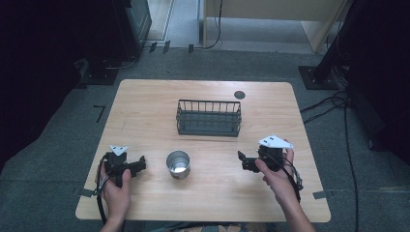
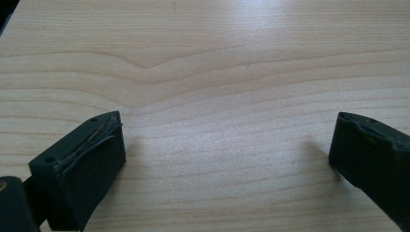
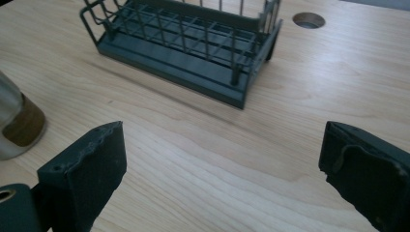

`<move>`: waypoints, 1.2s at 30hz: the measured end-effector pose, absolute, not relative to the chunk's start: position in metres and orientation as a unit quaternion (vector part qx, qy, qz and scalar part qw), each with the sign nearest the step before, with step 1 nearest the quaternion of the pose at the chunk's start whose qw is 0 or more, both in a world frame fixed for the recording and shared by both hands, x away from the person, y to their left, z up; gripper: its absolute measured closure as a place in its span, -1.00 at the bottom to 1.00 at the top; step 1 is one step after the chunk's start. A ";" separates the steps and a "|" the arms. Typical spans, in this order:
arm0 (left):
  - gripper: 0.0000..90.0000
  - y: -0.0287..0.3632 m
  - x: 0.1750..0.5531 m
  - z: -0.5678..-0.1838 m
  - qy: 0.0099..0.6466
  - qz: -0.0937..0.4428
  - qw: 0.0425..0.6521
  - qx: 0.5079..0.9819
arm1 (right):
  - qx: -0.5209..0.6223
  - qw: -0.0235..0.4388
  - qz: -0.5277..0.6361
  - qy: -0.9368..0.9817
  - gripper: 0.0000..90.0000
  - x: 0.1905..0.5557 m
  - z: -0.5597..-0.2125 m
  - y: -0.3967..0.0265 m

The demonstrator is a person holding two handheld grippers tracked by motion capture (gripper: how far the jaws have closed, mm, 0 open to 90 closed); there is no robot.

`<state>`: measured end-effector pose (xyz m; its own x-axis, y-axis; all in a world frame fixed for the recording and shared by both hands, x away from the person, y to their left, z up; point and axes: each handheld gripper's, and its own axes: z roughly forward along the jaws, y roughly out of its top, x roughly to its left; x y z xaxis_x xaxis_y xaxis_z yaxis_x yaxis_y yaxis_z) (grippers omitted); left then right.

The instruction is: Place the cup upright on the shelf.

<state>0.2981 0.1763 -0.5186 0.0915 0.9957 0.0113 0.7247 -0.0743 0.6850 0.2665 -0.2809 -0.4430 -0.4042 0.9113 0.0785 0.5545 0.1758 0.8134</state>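
Cup [image 1: 178, 164]: stands upright on the worktop [image 1: 145, 111], between the two grippers, in front of the rack [image 1: 209, 118]; untouched.
Rack: empty, well behind the cup.
Left gripper [image 1: 140, 164]: fingers [image 2: 87, 164] spread wide, nothing between them, low over bare wood beside the cup.
Right gripper [image 1: 241, 159]: fingers [image 3: 92, 169] wide apart, empty, pointed toward the cup.
Progress: likely at the start; grasping the cup and moving it to the rack seem left.
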 end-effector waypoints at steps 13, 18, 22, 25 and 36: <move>-1.00 0.176 0.298 -0.519 0.625 0.252 0.269 0.688 | 0.470 0.201 0.420 0.750 -0.94 0.274 -0.437 -0.238; -1.00 0.176 0.298 -0.519 0.622 0.251 0.269 0.691 | 0.459 0.195 0.424 0.756 -0.94 0.276 -0.434 -0.223; -1.00 0.176 0.298 -0.519 0.622 0.251 0.270 0.691 | 0.449 0.186 0.433 0.759 -0.94 0.277 -0.433 -0.211; -1.00 0.176 0.298 -0.519 0.622 0.250 0.270 0.691 | 0.446 0.180 0.437 0.760 -0.94 0.277 -0.432 -0.204; -1.00 0.176 0.298 -0.519 0.622 0.250 0.270 0.691 | 0.428 0.161 0.444 0.770 -1.00 0.276 -0.432 -0.179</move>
